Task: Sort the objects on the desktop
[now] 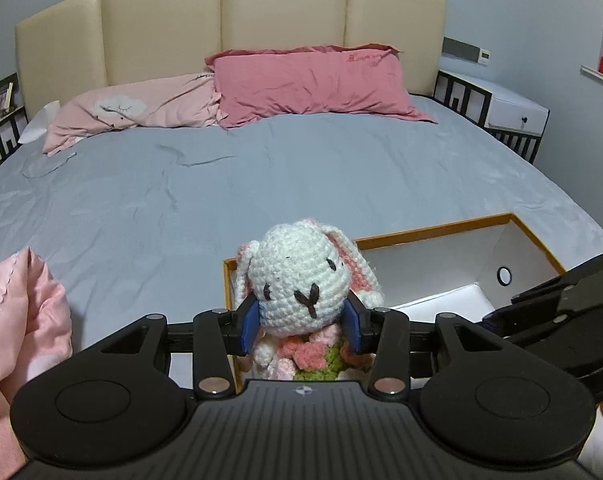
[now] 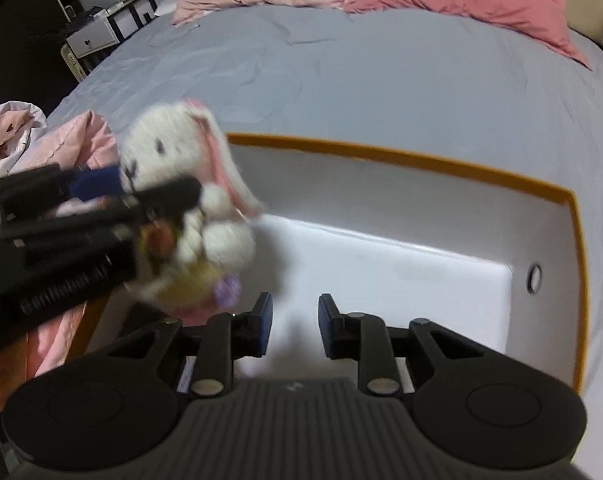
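1. Here the left gripper (image 1: 301,322) has its jaws clamped on the head of a crocheted rabbit (image 1: 297,280), held in the air over the near-left corner of the orange-rimmed white box (image 1: 433,228) on the bed (image 1: 261,168).
2. The right gripper (image 2: 295,330) hangs over the box interior, jaws partly apart with nothing between them.
3. The rabbit looks light, soft and squashy; yarn gives the pads good friction, so the stuffed head is probably the firmest hold.
4. The right wrist view shows the box's bare white floor and the rabbit's dangling body; the left wrist view shows its face sharply and the pillows (image 1: 309,84).
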The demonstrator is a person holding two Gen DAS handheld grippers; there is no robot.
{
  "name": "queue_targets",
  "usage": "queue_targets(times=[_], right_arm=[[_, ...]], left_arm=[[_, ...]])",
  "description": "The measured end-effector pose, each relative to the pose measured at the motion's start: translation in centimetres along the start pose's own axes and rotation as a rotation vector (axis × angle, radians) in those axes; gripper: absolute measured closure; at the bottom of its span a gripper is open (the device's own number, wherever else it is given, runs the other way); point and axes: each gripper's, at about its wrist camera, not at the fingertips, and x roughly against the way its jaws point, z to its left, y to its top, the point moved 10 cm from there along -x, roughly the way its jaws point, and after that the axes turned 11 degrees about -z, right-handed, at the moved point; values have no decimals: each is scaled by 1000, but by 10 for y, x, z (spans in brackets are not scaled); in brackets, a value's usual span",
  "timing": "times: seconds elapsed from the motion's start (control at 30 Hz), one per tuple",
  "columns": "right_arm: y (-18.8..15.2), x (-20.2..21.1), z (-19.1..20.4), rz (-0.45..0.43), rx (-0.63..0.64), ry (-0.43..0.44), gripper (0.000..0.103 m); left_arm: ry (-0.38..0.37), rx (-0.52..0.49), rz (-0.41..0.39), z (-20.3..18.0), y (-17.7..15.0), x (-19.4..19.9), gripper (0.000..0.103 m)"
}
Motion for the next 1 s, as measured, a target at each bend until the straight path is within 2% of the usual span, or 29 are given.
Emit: queue_targets(times=[0.4, 0.53, 0.63, 0.77, 0.9, 1.0], right_arm=[[2, -17, 3, -11, 5, 11, 76], [3, -22, 5, -10, 18, 10, 76], [0, -22, 5, 0, 21, 28, 72], [0, -23, 3, -6, 49, 1, 70], [6, -17, -4, -23, -7, 4, 69], [11, -10, -3, -38, -33, 15, 69]], left_arm=[[-84, 159, 12, 21, 0, 3, 46], [-128, 262, 11, 32, 4, 7, 43], [-148, 322, -23, 41, 11, 13, 43], [-171, 384, -64, 50, 21, 22, 43], [-126, 426, -68, 66, 21, 23, 43], [-83, 469, -19, 79, 14, 18, 43]])
